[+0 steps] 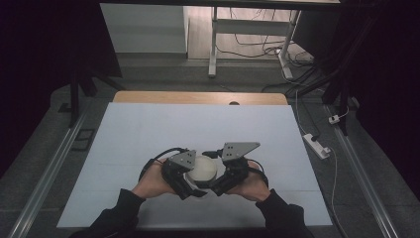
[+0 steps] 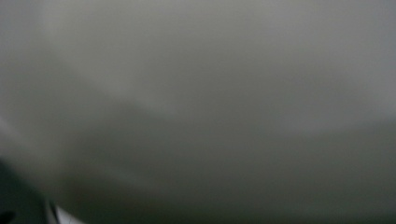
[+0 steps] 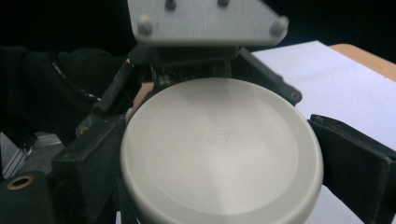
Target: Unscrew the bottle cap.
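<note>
A round cream container (image 1: 202,167) with a flat lid (image 3: 219,144) is held just above the white table cover (image 1: 148,134), near its front. My right gripper (image 1: 221,179) comes at it from the right and is shut on it, one black jaw on each side of the lid. My left gripper (image 1: 184,177) presses in from the left under its grey plate (image 3: 205,21). In the left gripper view a blurred grey surface (image 2: 196,102) lies right against the camera, and that gripper's jaws are hidden.
A wooden table edge (image 1: 198,97) shows beyond the white cover. A power strip (image 1: 317,145) and cables lie on the floor to the right. A white desk frame (image 1: 214,44) stands at the back, and metal rails (image 1: 54,163) run along both sides.
</note>
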